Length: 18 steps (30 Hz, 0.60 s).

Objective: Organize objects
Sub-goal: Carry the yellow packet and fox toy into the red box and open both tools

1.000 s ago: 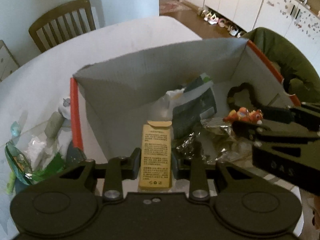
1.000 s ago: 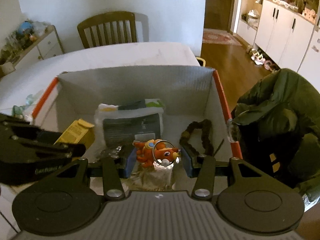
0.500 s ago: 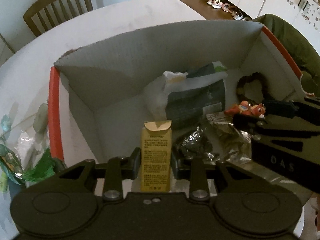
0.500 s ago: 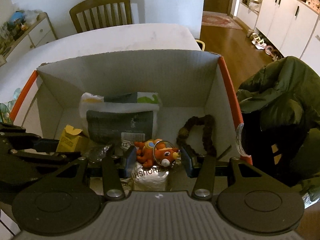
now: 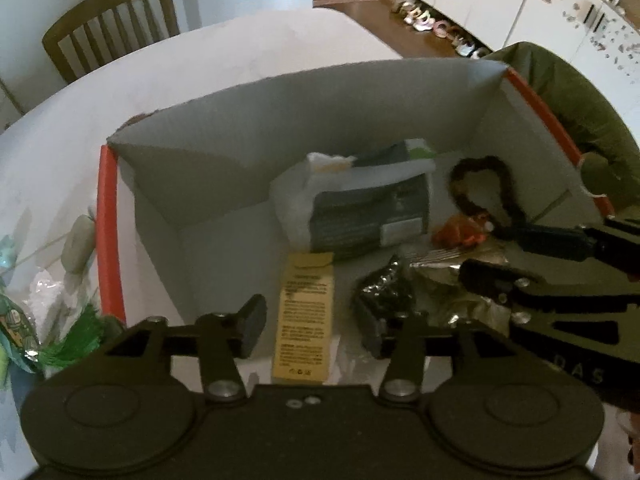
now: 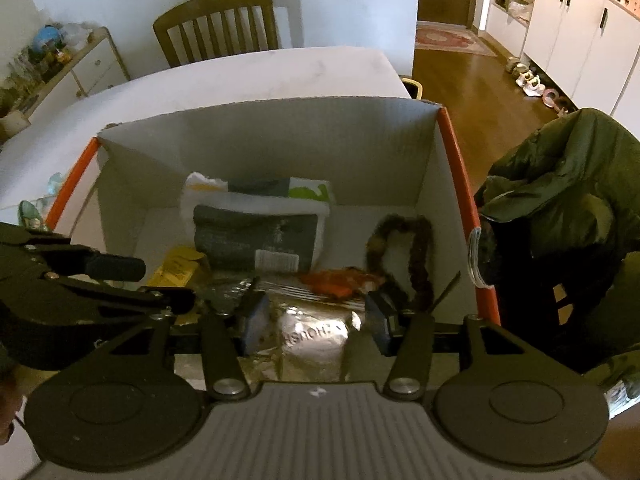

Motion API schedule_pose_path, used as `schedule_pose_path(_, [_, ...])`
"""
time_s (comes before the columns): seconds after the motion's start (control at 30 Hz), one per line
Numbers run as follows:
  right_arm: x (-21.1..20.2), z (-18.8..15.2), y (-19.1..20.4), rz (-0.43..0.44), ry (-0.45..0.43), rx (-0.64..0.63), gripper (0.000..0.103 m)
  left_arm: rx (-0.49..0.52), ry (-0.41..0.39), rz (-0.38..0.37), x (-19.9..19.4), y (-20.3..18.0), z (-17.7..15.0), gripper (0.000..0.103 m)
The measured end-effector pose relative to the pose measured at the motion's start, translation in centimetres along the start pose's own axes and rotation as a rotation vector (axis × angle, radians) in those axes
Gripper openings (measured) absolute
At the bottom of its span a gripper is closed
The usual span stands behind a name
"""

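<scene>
An open cardboard box [image 5: 320, 120] [image 6: 280, 140] with orange edges stands on the white table. My left gripper [image 5: 312, 330] hangs over its near left part, jaws opening. The yellow carton [image 5: 306, 316] [image 6: 176, 272] lies flat between them, and the pads stand clear of it. My right gripper [image 6: 316, 326] is over the near middle, jaws opening, with nothing pressed between its pads. The orange toy [image 6: 336, 282] [image 5: 456, 232] lies blurred just past its fingertips, on a silver foil packet [image 6: 312, 340]. Each gripper shows in the other's view: the right gripper [image 5: 486, 252] and the left gripper [image 6: 160, 284].
Also in the box are a grey and green packet [image 5: 368, 216] [image 6: 256, 232], a brown fuzzy loop [image 5: 480, 188] [image 6: 404, 248] and crumpled foil [image 5: 388, 292]. Wrappers [image 5: 60, 312] lie left of the box. A wooden chair [image 6: 220, 24] stands behind the table, a green jacket [image 6: 560, 200] on the right.
The left jaws have spread off the yellow carton, which now lies flat on the box floor. The orange toy has left the right jaws and dropped onto the foil packet.
</scene>
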State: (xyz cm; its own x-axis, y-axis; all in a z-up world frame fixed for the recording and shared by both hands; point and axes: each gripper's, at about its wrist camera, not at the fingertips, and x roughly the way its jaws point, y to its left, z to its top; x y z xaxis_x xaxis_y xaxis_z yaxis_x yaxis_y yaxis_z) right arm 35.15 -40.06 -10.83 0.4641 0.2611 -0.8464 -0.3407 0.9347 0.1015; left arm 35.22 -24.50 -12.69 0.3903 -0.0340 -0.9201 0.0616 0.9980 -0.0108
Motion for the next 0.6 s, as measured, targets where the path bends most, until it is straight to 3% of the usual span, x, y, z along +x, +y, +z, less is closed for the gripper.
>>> schedule_pose_path(0.23, [-2.2,-0.4,-0.1,0.023,-0.037,0.027,0.053,0.017,-0.049,0.002,-2.0,-0.2,-0.8,0.067])
schedule_pose_path(0.5, [-5.9,-0.9,0.1,0.046,-0.112,0.035,0.053,-0.003,-0.132,-0.038,-5.6,0.1,-1.9,0.069])
schedule_pose_path(0.6, [-7.4,-1.2,0.4,0.056,-0.149,0.031,0.06,-0.008,-0.166,-0.038,-6.8,0.0,-2.2,0.069])
